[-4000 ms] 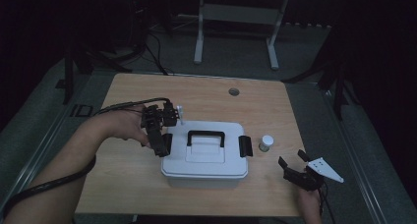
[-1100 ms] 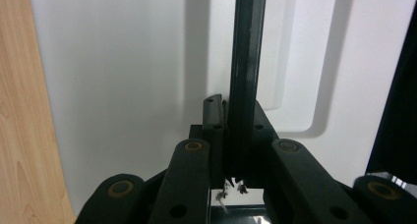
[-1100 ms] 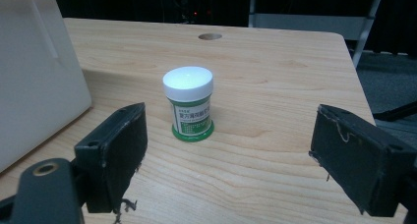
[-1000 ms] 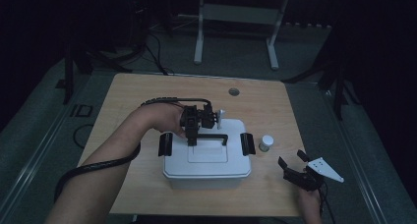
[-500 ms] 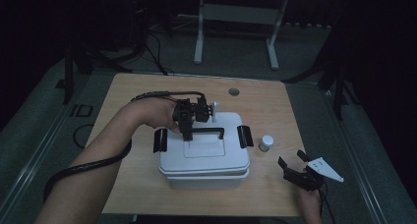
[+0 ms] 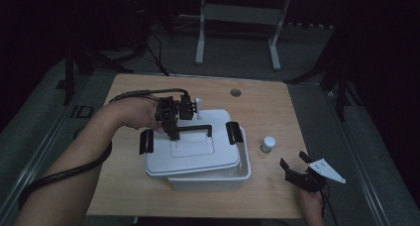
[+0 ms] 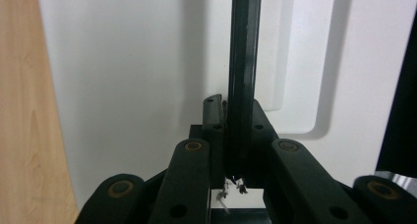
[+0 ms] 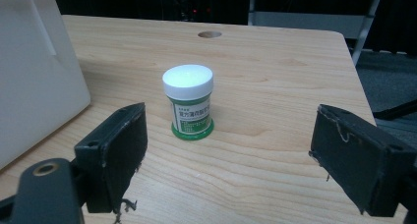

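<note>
The left gripper (image 6: 173, 129) is clamped on the black bar handle (image 6: 194, 129) of the white plastic lid (image 6: 190, 154), its jaws pressed together around the bar, as the left gripper view shows (image 7: 235, 135). The lid hangs tilted above the white rectangular plastic box (image 6: 210, 179), shifted to the left and far side so that the box's near right rim is uncovered. Black latches (image 6: 233, 133) hang at the lid's two ends. The right gripper (image 6: 297, 175) rests near the table's near right corner, its jaws wide apart and holding nothing. Beyond it, just right of the box, a small green jar with a white cap (image 8: 189, 103) stands upright on the light wooden table (image 6: 277, 107).
</note>
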Available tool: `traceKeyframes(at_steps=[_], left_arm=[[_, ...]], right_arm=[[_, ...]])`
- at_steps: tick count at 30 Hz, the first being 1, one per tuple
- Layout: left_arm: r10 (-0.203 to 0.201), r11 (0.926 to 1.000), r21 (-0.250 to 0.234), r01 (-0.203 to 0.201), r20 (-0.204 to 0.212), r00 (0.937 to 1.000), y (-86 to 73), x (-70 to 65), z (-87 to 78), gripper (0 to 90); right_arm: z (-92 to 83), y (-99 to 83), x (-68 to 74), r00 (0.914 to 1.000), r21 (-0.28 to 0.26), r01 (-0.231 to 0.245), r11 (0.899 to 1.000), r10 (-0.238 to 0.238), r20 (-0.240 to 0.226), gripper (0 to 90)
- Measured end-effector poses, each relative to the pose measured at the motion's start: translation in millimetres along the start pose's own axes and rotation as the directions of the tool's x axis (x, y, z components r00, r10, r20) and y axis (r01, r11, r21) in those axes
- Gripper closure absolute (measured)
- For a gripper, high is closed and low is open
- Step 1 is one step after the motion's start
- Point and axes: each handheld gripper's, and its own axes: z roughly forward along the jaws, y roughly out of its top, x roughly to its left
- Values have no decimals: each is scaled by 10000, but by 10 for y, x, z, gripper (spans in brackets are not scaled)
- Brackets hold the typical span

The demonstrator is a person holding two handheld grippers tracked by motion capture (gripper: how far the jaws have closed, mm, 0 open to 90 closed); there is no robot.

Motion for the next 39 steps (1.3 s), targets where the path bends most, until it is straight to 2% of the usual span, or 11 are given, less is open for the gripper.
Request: traceKeyframes(at_steps=[3, 11, 18, 22, 23, 25, 26, 30, 31, 34, 39], left_arm=[[-74, 10000, -43, 73, -58, 10000, -62, 2, -16, 836], [-660, 9977, -148, 658, -121, 9977, -344, 25, -23, 836], [-1179, 9930, -19, 1179, -90, 9930, -654, 32, 8, 836], [-1357, 9907, 33, 1357, -11, 9907, -762, 31, 26, 836], [-1505, 9886, 27, 1505, 8, 9886, -842, 27, 36, 836], [-1505, 9886, 27, 1505, 8, 9886, -842, 27, 36, 836], [-1690, 9856, -26, 1690, 43, 9856, -943, 28, 37, 836], [-2057, 9786, -55, 2057, 121, 9785, -1127, 24, 37, 836], [-2057, 9786, -55, 2057, 121, 9785, -1127, 24, 37, 836], [-2322, 9726, 130, 2322, 23, 9727, -1269, 13, 49, 836], [-2669, 9637, -79, 2670, 85, 9637, -1451, -10, 41, 836]], right_arm=[[0, 1, 2, 10000, 10, 6, 10000, -6, 3, 138], [1, 1, 3, 10000, 26, 8, 10000, -8, 18, 138], [3, 2, 6, 10000, 49, 18, 10000, -18, 49, 138], [4, 2, 8, 10000, 73, 48, 10000, -48, 74, 138], [4, 2, 9, 10000, 73, 61, 10000, -61, 75, 139], [4, 2, 9, 9999, 73, 68, 10000, -68, 75, 139], [4, 2, 9, 9999, 73, 68, 10000, -68, 75, 138], [7, 3, 10, 9999, 100, 81, 9999, -82, 71, 139], [7, 3, 10, 9999, 100, 81, 9999, -82, 71, 139], [9, 4, 12, 9999, 111, 87, 9999, -88, 82, 139], [11, 4, 14, 9999, 119, 100, 9999, -101, 89, 139]])
